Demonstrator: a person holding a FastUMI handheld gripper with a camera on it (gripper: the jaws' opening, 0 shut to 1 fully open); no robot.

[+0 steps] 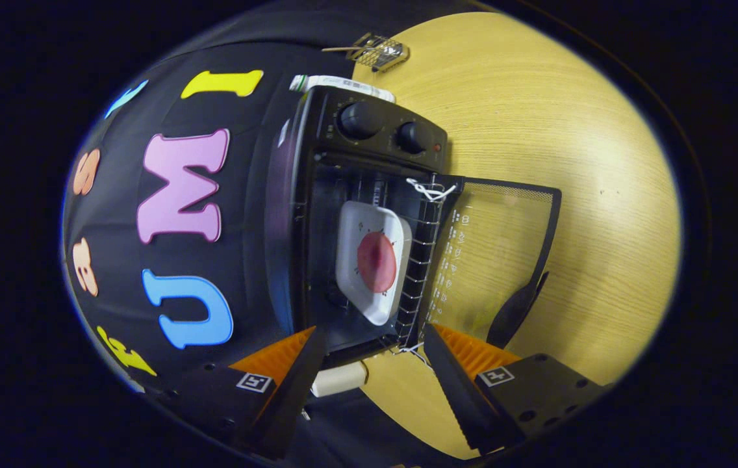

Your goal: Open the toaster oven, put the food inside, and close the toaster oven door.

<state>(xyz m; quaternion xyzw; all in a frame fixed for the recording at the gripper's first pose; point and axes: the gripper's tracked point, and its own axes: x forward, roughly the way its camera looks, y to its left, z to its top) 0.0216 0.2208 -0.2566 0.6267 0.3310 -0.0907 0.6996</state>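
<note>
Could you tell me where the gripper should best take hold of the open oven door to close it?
Probably at the black handle on the door's far edge, away from the hinge. It stands clear of the glass, so the open gripper could straddle it from the table side and swing the door toward the oven.

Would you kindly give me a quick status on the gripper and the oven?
Gripper open, empty. Oven door open; plate with food inside on rack. Door not yet closed.

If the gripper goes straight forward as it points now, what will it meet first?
Probably the white plate with the red food, on the wire rack inside the open toaster oven. The gripper has its jaws open and empty; depth is unclear.
</note>
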